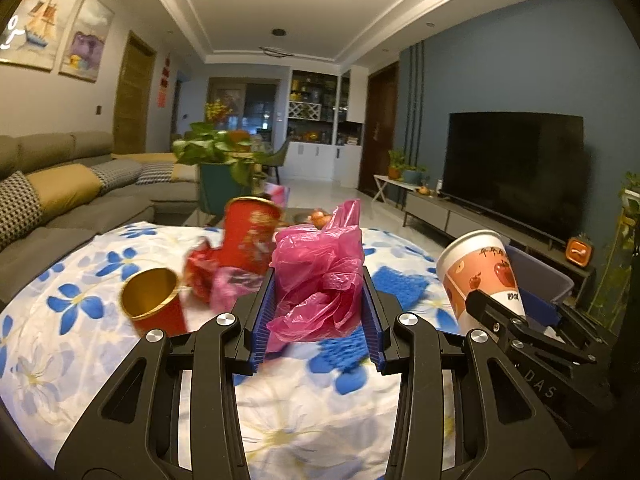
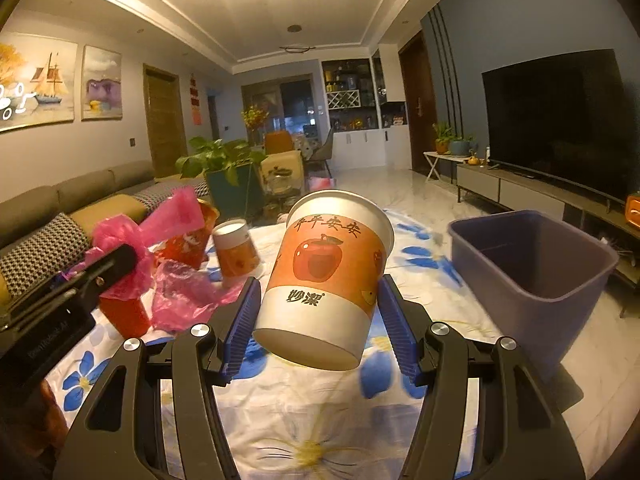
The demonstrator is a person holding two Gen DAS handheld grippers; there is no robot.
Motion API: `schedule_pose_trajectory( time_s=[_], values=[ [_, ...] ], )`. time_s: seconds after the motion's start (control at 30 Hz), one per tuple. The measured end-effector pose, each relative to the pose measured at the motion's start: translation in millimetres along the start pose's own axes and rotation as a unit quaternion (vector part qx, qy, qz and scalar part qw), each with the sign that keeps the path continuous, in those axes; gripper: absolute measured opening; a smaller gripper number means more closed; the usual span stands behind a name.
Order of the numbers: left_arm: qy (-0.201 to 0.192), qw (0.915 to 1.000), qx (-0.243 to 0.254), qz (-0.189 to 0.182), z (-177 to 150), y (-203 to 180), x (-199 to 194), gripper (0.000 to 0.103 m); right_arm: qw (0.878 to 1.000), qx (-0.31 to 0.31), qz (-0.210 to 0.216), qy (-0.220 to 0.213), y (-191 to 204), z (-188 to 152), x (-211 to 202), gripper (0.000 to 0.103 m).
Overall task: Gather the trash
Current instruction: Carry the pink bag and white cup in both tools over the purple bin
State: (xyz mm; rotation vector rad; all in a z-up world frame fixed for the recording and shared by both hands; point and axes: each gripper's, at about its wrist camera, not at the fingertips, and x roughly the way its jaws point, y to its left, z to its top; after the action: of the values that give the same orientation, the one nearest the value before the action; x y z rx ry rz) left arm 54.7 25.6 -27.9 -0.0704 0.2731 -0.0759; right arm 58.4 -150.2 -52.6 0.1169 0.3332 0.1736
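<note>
L gripper (image 1: 318,300) clamps pink plastic bag (image 1: 320,276), R gripper (image 2: 316,296) clamps apple-print paper cup (image 2: 324,276); both lifted, prob headed for purple bin (image 2: 536,264).

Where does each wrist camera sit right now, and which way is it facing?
Left wrist: on the left gripper, looking along its fingers over the flowered table toward the sofa; its pads clamp the pink plastic bag; the right gripper enters at right.
Right wrist: on the right gripper, facing the same way; its pads hold the apple-print paper cup; the purple bin stands at right; the left gripper enters at left.
Shared: bag, cup, bin, table, television.
</note>
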Motion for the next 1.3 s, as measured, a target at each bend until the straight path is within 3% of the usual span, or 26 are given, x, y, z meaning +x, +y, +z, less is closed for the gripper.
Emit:
schedule_pose_trajectory(
  time_s=[0.33, 0.77, 1.3],
  values=[
    [-0.002, 0.9984, 0.026, -0.049, 8, -55, 20, 0.038, 0.999, 0.008, -0.040, -0.020, -38, 10, -14, 0.059],
    [-0.009, 0.9954, 0.040, -0.087, 26, -114, 51, 0.038, 0.994, 0.014, -0.098, -0.051, -90, 32, -20, 0.059],
    [-0.011, 0.9897, 0.051, -0.133, 32, -180, 105, 0.038, 0.980, 0.037, -0.177, -0.082, -168, 44, -6, 0.059]
  ],
)
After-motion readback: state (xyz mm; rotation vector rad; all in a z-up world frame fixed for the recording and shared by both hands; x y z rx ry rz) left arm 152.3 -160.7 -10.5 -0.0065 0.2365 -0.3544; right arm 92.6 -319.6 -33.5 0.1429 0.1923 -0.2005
